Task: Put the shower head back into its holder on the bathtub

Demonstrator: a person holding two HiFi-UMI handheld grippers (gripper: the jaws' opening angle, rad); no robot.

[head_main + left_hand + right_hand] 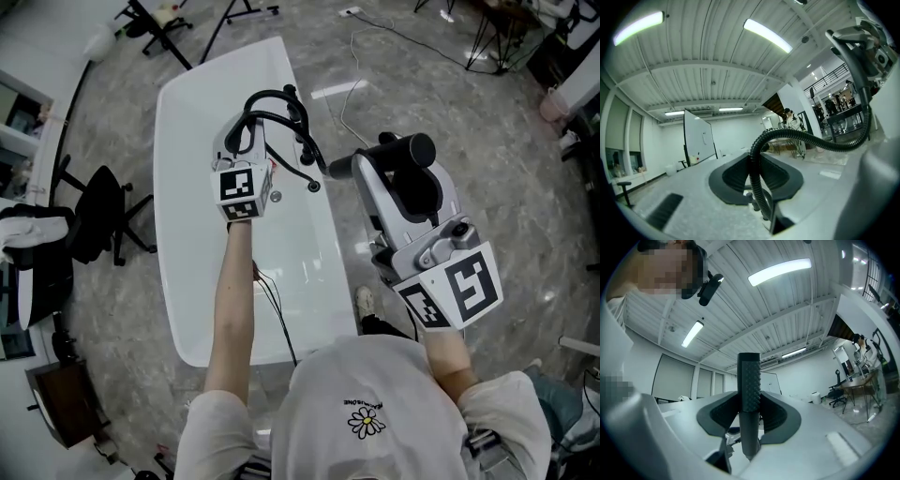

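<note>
Beside the bathtub's [187, 141] right rim, my right hand-held gripper [750, 416] clamps the shower head [749, 385] by its black handle; over the tub, my left hand-held gripper [757, 183] pinches the ribbed hose [815, 143].

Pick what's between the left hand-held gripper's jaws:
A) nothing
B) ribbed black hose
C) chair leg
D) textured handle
B: in the left gripper view the hose runs up between the jaws of the left hand-held gripper. The textured handle is in the right hand-held gripper.
</note>
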